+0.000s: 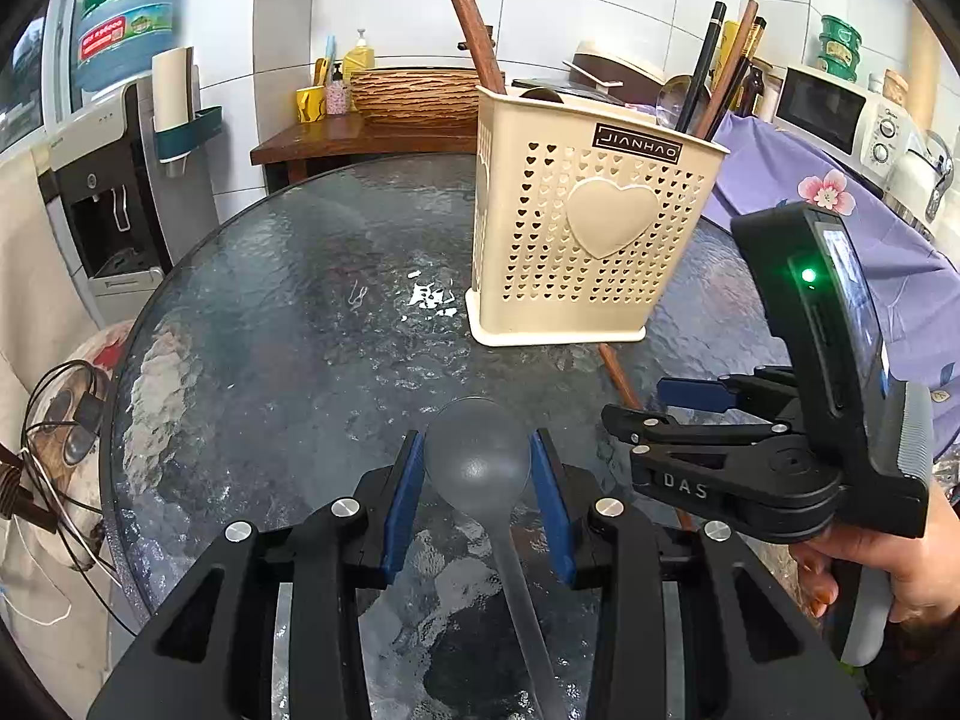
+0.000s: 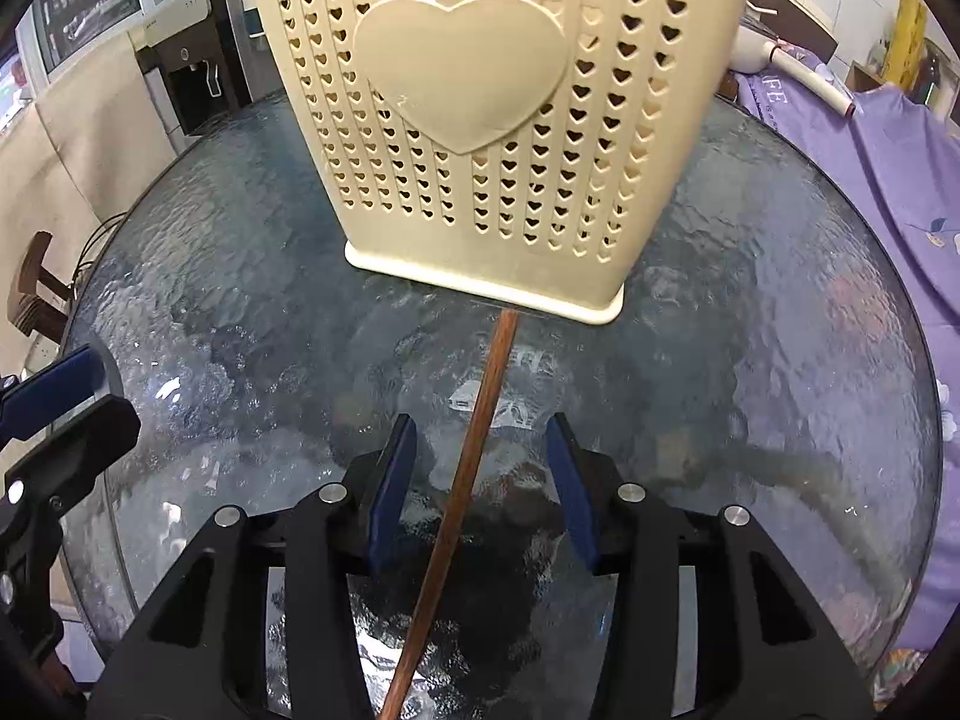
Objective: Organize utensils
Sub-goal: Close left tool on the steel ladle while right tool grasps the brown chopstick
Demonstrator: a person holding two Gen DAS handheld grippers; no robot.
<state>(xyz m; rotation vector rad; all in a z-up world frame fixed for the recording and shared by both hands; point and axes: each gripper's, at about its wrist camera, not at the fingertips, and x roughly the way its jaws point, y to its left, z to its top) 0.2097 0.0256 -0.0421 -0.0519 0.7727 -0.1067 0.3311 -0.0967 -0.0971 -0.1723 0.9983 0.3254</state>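
A cream utensil holder with heart holes stands on the round glass table; it also shows in the right wrist view. Chopsticks and other utensils stand in it. A translucent grey spoon lies on the table between the fingers of my open left gripper. A brown chopstick lies on the table, its tip near the holder's base, between the fingers of my open right gripper. The right gripper also shows in the left wrist view, over that chopstick.
A water dispenser stands far left. A wooden side table with bottles is behind. Purple cloth covers a surface at right, with a microwave beyond. Cables hang at the table's left edge.
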